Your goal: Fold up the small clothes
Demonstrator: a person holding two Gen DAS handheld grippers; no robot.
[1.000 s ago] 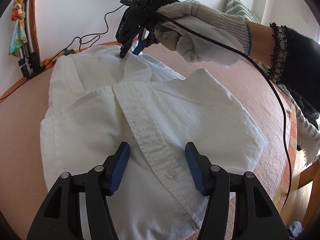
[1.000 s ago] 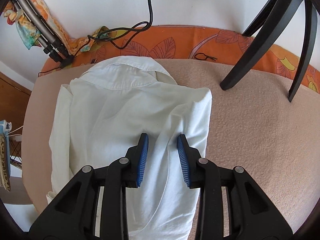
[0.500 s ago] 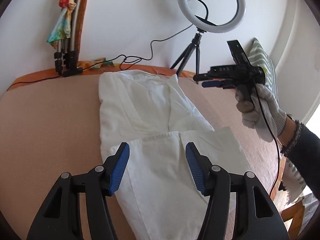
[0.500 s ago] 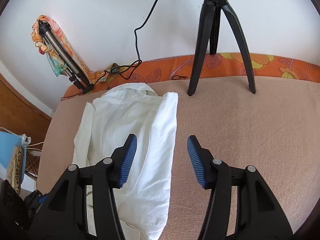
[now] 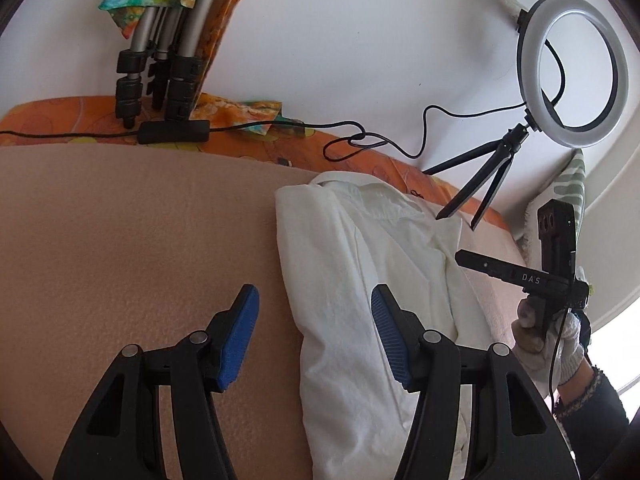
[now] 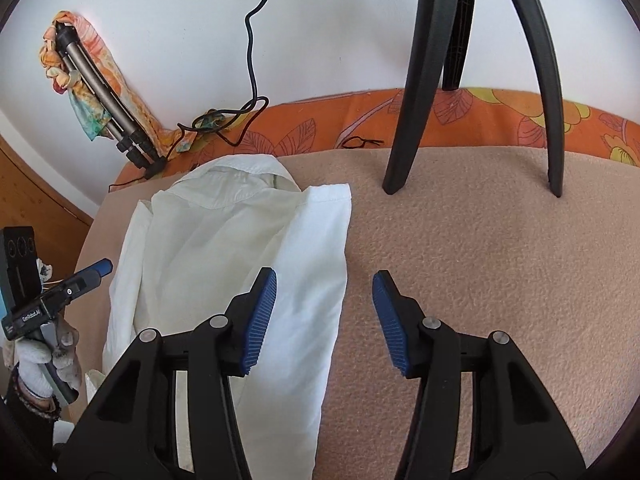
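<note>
A small white shirt (image 5: 372,280) lies folded into a long narrow strip on the beige blanket, collar toward the wall. It also shows in the right wrist view (image 6: 240,264). My left gripper (image 5: 314,338) is open and empty above the shirt's left edge. My right gripper (image 6: 324,320) is open and empty above the shirt's right edge. The right gripper also shows in the left wrist view (image 5: 464,258), held in a gloved hand to the right of the shirt. The left gripper shows in the right wrist view (image 6: 102,268), at the far left.
A ring light on a black tripod (image 5: 486,172) stands on the blanket just beyond the shirt, its legs (image 6: 416,120) close in the right wrist view. Folded tripods (image 5: 160,60) lean on the wall, with a cable (image 5: 360,140) along the orange cover (image 6: 480,120).
Both grippers let go of the shirt and pulled back and apart. The right gripper opened. The shirt now lies as a narrower strip with its sides folded in.
</note>
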